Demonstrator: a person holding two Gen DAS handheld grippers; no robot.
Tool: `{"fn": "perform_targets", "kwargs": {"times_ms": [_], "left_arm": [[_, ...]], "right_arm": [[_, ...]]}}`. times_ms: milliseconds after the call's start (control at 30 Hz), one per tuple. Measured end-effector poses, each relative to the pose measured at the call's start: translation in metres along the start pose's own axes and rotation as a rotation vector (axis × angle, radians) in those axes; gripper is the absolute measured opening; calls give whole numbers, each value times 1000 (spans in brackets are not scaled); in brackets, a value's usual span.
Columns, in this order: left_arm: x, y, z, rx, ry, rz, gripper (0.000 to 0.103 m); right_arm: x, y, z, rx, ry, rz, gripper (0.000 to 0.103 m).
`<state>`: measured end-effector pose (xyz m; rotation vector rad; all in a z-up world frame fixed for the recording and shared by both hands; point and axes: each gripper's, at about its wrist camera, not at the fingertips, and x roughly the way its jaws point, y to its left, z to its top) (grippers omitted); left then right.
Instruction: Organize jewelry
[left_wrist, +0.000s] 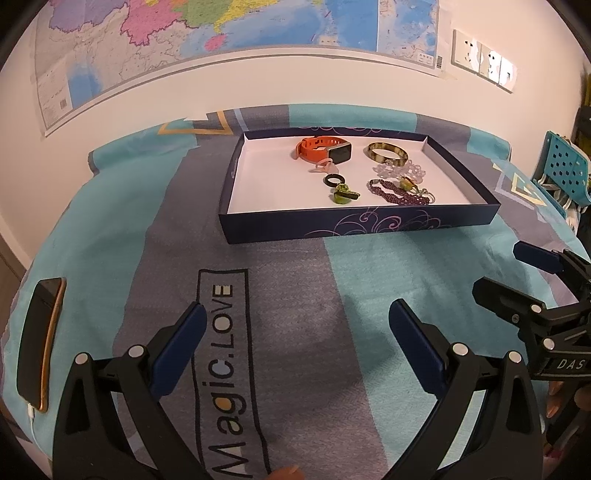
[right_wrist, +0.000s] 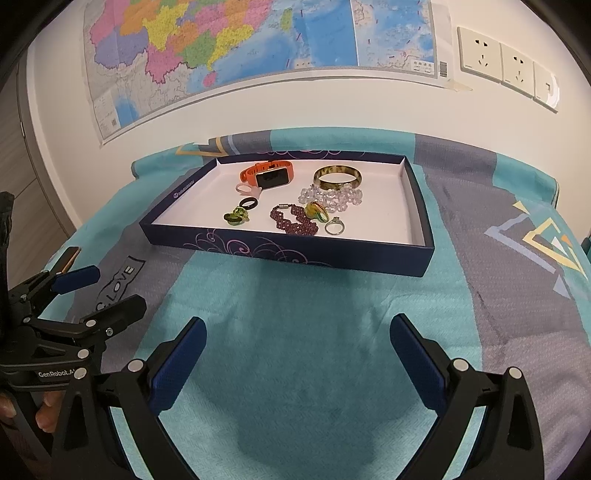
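A shallow dark-blue box (left_wrist: 362, 224) (right_wrist: 280, 253) with a white floor lies on the cloth, holding jewelry. Inside are an orange-strapped watch (left_wrist: 325, 147) (right_wrist: 271, 174), a mottled bangle (left_wrist: 387, 153) (right_wrist: 338, 176), clear beads (right_wrist: 330, 196), a purple bead bracelet (left_wrist: 397, 194) (right_wrist: 293, 221), a black ring (left_wrist: 334, 180) (right_wrist: 247, 204), green pieces (left_wrist: 344, 194) (right_wrist: 236, 217) and a silver ring (right_wrist: 335, 227). My left gripper (left_wrist: 297, 325) and right gripper (right_wrist: 297, 334) both hover open and empty over the cloth, well short of the box. Each gripper shows at the side of the other's view.
A turquoise and grey cloth (left_wrist: 280, 332) (right_wrist: 295, 332) covers the table. A phone (left_wrist: 40, 343) with a cable lies at the left edge. A map (right_wrist: 258, 44) and wall sockets (right_wrist: 506, 64) are behind. A teal chair (left_wrist: 561, 166) stands at the right.
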<state>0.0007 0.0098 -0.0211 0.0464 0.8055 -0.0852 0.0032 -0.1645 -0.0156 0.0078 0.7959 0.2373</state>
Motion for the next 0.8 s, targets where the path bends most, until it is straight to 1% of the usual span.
{"fn": "perform_targets", "kwargs": {"times_ms": [167, 300, 367, 467, 633, 800], "left_arm": [[1, 2, 0, -9, -4, -10, 97], [-1, 2, 1, -7, -26, -9, 97], [-1, 1, 1, -12, -28, -23, 97], [-5, -3, 2, 5, -54, -22, 97], [1, -4, 1, 0, -16, -33, 97], [6, -2, 0, -13, 4, -41, 97]], "right_arm": [[1, 0, -1, 0, 2, 0, 96], [1, 0, -1, 3, 2, -1, 96], [1, -1, -2, 5, 2, 0, 96], [2, -1, -2, 4, 8, -1, 96], [3, -3, -1, 5, 12, 0, 96], [4, -6, -1, 11, 13, -6, 96]]}}
